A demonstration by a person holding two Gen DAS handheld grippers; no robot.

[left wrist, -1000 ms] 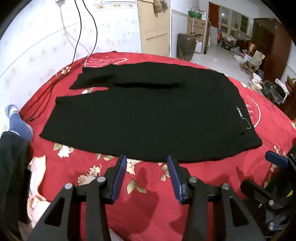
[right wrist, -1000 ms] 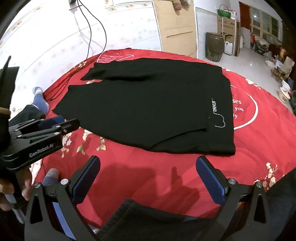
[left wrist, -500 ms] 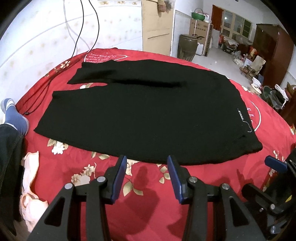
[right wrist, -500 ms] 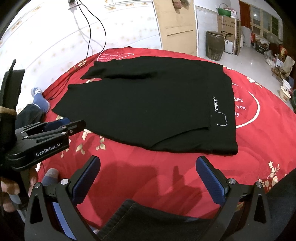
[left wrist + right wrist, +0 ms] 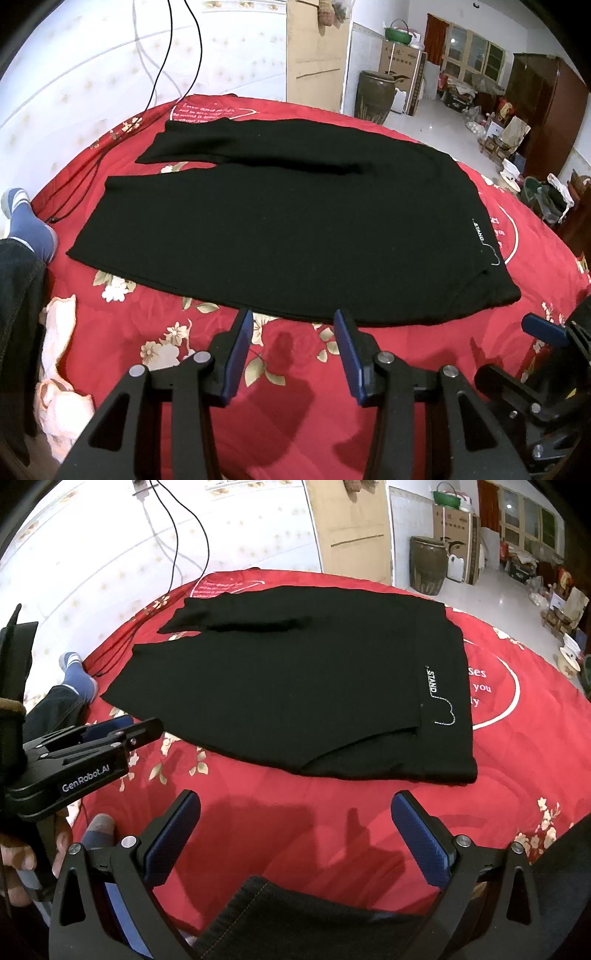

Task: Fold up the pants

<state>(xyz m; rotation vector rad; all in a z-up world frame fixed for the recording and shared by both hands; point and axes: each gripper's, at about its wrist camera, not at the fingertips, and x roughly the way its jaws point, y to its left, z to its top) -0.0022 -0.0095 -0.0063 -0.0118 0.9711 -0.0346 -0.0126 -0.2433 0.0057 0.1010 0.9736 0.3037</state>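
Note:
Black pants [image 5: 288, 229] lie flat on a red flowered bedspread [image 5: 155, 332], waistband with white "STAND" lettering to the right, legs to the left. They also show in the right wrist view [image 5: 295, 686]. My left gripper [image 5: 291, 325] is open and empty, its blue pads just short of the pants' near edge. My right gripper [image 5: 295, 812] is wide open and empty, hovering above the bedspread in front of the waistband corner. The left gripper also shows at the left of the right wrist view [image 5: 122, 731].
A person's leg in dark jeans with a blue sock [image 5: 26, 225] lies at the left edge. Dark denim [image 5: 303, 919] sits below the right gripper. Black cables [image 5: 92, 173] run across the bed's far left. A wall, a brown jar [image 5: 376, 96] and furniture stand beyond.
The left gripper has drifted slightly, so the pants sit a bit lower and nearer in its view. The right gripper has barely moved. Both stay open.

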